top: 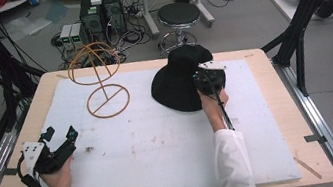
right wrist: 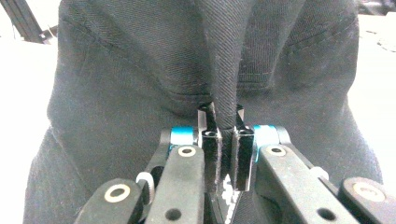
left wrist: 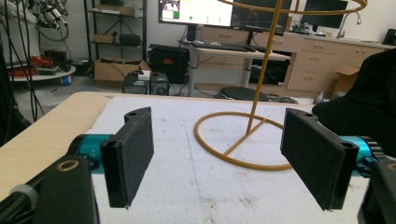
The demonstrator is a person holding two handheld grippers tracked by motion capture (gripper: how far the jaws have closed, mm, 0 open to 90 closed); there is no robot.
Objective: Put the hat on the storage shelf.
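A pale wooden table [top: 268, 108] carries a white foam board [top: 162, 144] that covers nearly all of its top. On that board, largest of the loose things, sits a black bucket hat [top: 178, 81] at about one o'clock from the board's middle, its brim spread flat on the foam. In the right gripper view the hat's [right wrist: 140, 79] dark twill takes up most of the frame, with a fold of it running down between the jaws.

At about eleven o'clock stands a yellow wire hat stand [top: 100, 78] — a ring base on the foam, a thin stem, and a hooped crown at the top. It is well apart from the hat. The left gripper view shows its ring base [left wrist: 243, 144] lying on the board ahead of the jaws.

The right gripper [top: 209, 80] is at the hat's three o'clock edge, the person's right hand [top: 214, 102] behind it; its jaws [right wrist: 226, 135] are pinched narrow on a pleat of the hat's fabric.

The left gripper [top: 59, 134] rests at about eight o'clock near the board's edge, held by the left hand [top: 59, 179] — its jaws [left wrist: 219, 158] stand wide apart with nothing between them.
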